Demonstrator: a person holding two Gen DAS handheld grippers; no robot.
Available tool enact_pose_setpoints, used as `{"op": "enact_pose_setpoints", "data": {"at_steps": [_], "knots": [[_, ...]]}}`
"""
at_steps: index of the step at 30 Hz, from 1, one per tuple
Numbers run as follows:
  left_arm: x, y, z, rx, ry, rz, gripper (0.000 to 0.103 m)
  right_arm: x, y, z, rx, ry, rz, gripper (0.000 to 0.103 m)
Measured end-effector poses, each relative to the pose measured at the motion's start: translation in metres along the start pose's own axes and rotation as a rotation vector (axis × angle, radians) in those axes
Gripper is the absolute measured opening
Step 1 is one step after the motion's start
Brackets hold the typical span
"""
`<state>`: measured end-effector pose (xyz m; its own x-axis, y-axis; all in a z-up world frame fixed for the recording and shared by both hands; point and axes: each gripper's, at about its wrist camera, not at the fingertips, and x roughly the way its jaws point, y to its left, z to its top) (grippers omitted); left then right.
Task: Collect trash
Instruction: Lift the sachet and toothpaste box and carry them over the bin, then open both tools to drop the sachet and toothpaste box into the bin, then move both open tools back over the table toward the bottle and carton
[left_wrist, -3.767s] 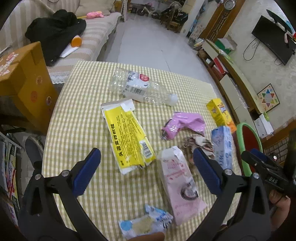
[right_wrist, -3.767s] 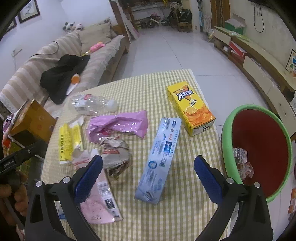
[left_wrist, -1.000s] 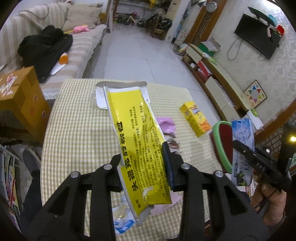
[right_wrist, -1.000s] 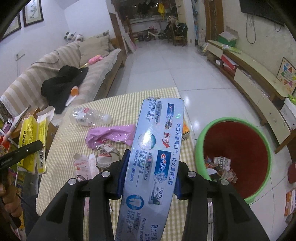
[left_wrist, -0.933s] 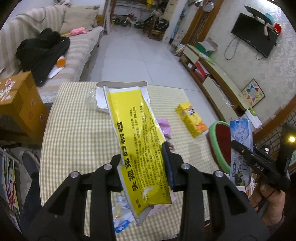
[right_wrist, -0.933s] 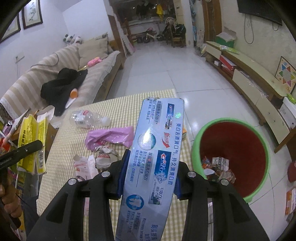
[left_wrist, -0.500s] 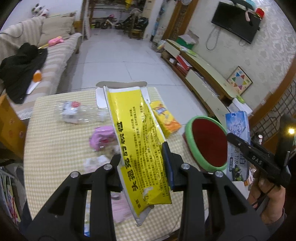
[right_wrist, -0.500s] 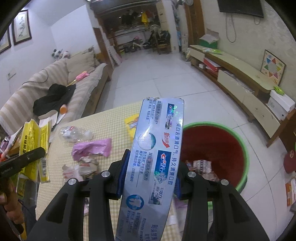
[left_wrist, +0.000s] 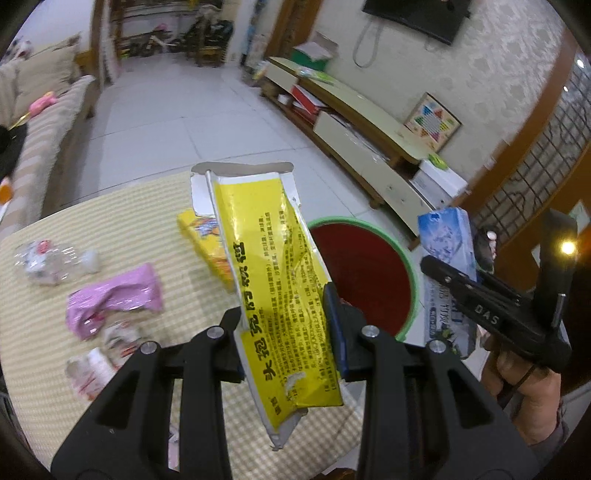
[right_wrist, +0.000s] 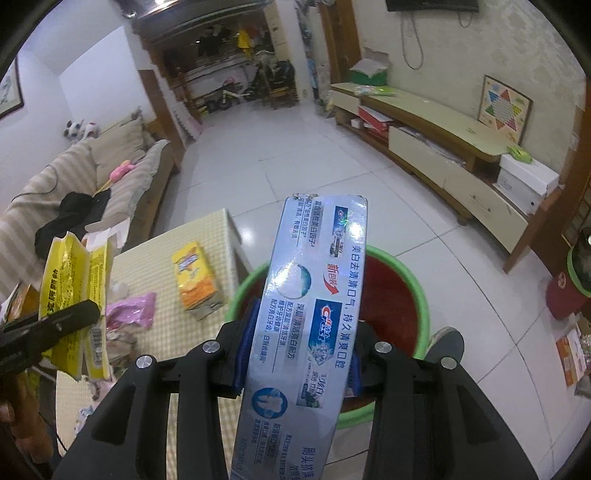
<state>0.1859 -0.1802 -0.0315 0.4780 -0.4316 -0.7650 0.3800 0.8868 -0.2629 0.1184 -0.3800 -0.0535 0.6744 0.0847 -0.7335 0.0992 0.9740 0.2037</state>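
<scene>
Over bin (right_wrist: 421, 295), claws (right_wrist: 295, 354) clamping cartons (right_wrist: 314, 314).

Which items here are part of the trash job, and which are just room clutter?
Job: flattened yellow carton in left gripper; blue toothpaste box in right gripper; green-rimmed red bin; pink plastic wrapper; orange-yellow snack box; crushed clear bottle.
Clutter: striped sofa; checkers board.

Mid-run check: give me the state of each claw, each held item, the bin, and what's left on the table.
left claw: shut on yellow package.
right claw: shut on toothpaste box.
yellow package: crumpled, torn open, lifted off the table.
toothpaste box: flattened, held over the bin.
bin: upright, open.
orange carton: lying flat on table.
pink wrapper: crumpled on table.
plastic bottle: crushed, lying on table.
</scene>
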Motion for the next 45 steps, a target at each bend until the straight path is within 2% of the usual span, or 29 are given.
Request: {"op": "enact_pose_setpoints", "data": {"at_steps": [14,22,25,26,27,29,33,39,45], "knots": [[0.088,-0.045,0.005,0.11,0.151,-0.079,0.033,0.045,-0.052,0.001,0.078,0.048,-0.013,0.039],[0.121,-0.059,0.005,0.139,0.206,-0.11,0.033,0.07,-0.069,0.002,0.106,0.074,0.0,0.041],[0.124,-0.058,0.005,0.15,0.211,-0.117,0.046,0.075,-0.072,0.002,0.114,0.076,0.009,0.043],[0.124,-0.058,0.006,0.152,0.209,-0.118,0.053,0.076,-0.072,0.003,0.116,0.074,0.012,0.046],[0.125,-0.059,0.007,0.154,0.21,-0.123,0.065,0.076,-0.072,0.003,0.121,0.07,0.017,0.054],[0.125,-0.06,0.009,0.155,0.204,-0.122,0.08,0.075,-0.073,0.004,0.129,0.059,0.015,0.063],[0.119,-0.055,0.01,0.162,0.184,-0.103,0.094,0.071,-0.077,0.007,0.141,0.04,0.013,0.076],[0.102,-0.038,0.01,0.118,0.164,-0.045,0.097,0.06,-0.07,0.007,0.145,0.03,-0.002,0.092],[0.07,-0.02,0.005,0.064,0.128,-0.006,0.097,0.043,-0.05,0.008,0.121,0.023,0.002,0.096]]}}
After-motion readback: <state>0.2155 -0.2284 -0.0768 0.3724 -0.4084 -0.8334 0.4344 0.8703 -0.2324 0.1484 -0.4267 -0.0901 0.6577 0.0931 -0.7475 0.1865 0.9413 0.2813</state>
